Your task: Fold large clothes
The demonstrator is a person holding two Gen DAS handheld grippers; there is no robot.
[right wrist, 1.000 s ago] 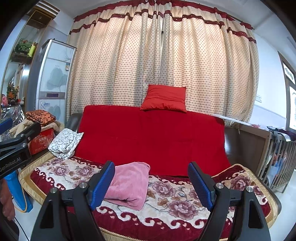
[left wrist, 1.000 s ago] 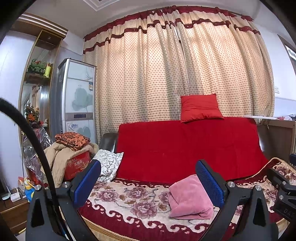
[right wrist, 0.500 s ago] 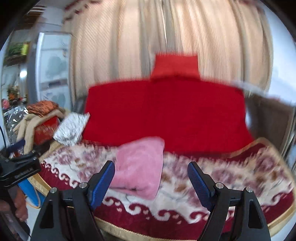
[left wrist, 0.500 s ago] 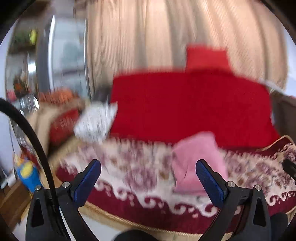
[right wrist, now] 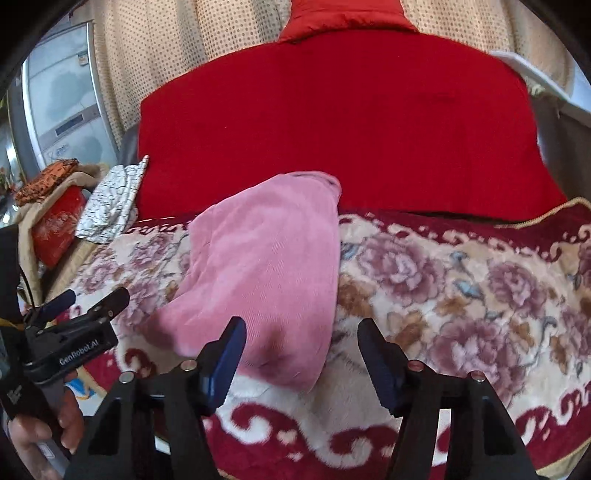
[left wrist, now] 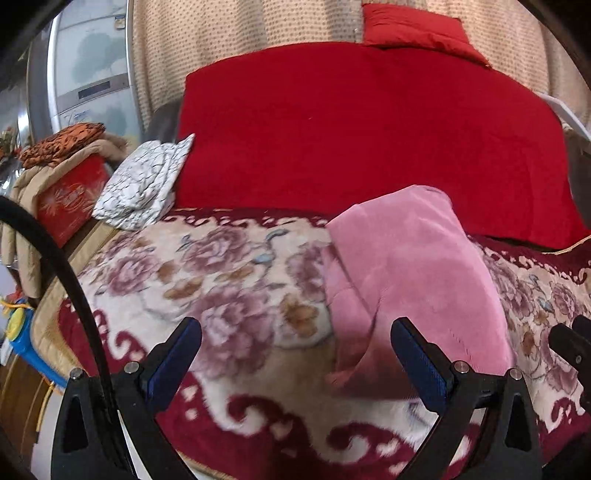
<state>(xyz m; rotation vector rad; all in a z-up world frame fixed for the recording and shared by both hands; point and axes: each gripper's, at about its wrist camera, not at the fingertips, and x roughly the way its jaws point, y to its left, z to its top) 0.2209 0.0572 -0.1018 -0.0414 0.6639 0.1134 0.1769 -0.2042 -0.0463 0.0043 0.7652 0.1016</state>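
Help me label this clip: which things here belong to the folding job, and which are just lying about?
Job:
pink garment
left gripper
right gripper, jaws closing, nothing between them
floral blanket

Lying about:
red cushion
white patterned cloth
red box
orange cloth

A plain pink garment (left wrist: 417,273) lies on a sofa blanket (left wrist: 229,280) patterned cream with mauve roses, brown leaves and a dark red scrolled border. The far backrest cover (left wrist: 354,140) is solid red, as is the cushion (left wrist: 410,26) above it. The curtain (left wrist: 229,33) is beige with small brown dots. At far left lies a white cloth (left wrist: 144,184) with black crackle lines. The gripper pads (right wrist: 225,354) are dark blue.
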